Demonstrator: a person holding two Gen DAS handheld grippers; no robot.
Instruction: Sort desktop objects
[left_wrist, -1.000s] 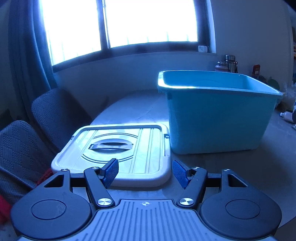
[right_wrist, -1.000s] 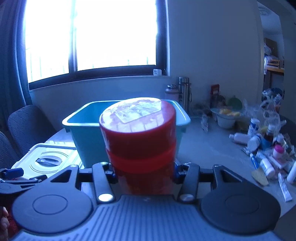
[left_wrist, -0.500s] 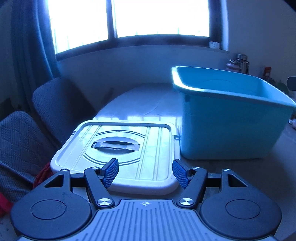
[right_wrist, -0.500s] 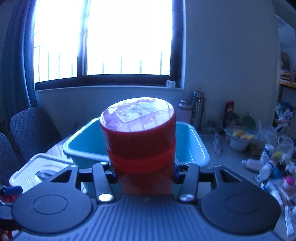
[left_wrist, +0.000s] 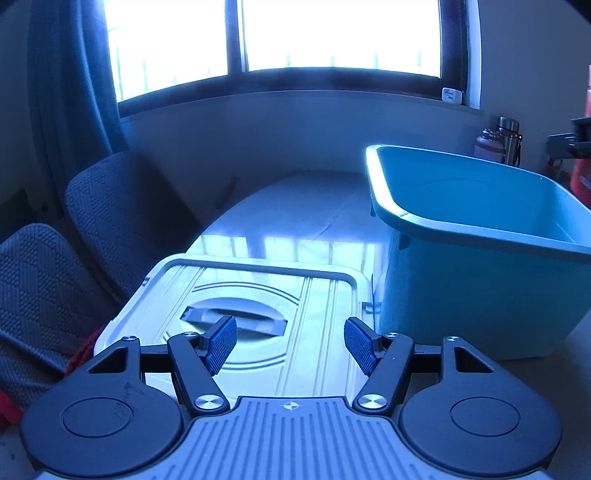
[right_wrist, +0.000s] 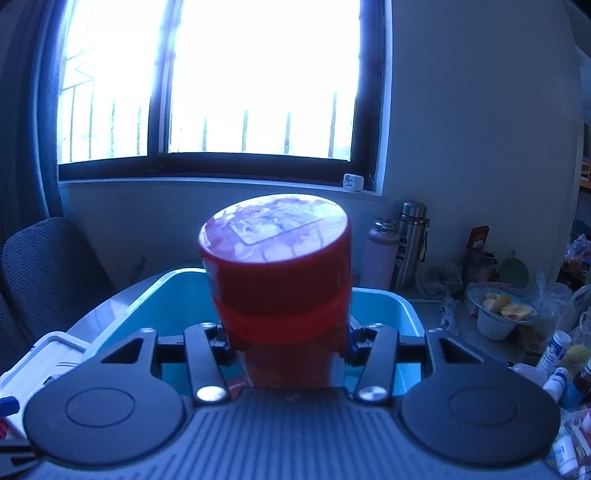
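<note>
Left gripper (left_wrist: 290, 345): we saw black arms ending in ribbed blue pads (left_wrist: 221, 343), at ten and two o'clock from a small cross mark.
Screws: we counted silver ones at each arm's pivot.
Housing: ribbed grey plate, flanked by black round discs.
Right gripper (right_wrist: 288, 341): we noted the same black arms, silver screws, grey ribbing.

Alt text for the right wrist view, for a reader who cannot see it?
The right gripper clamps a red lidded jar upright above the open blue bin. Bottles and clutter crowd the table to the right, under a bright window.
</note>
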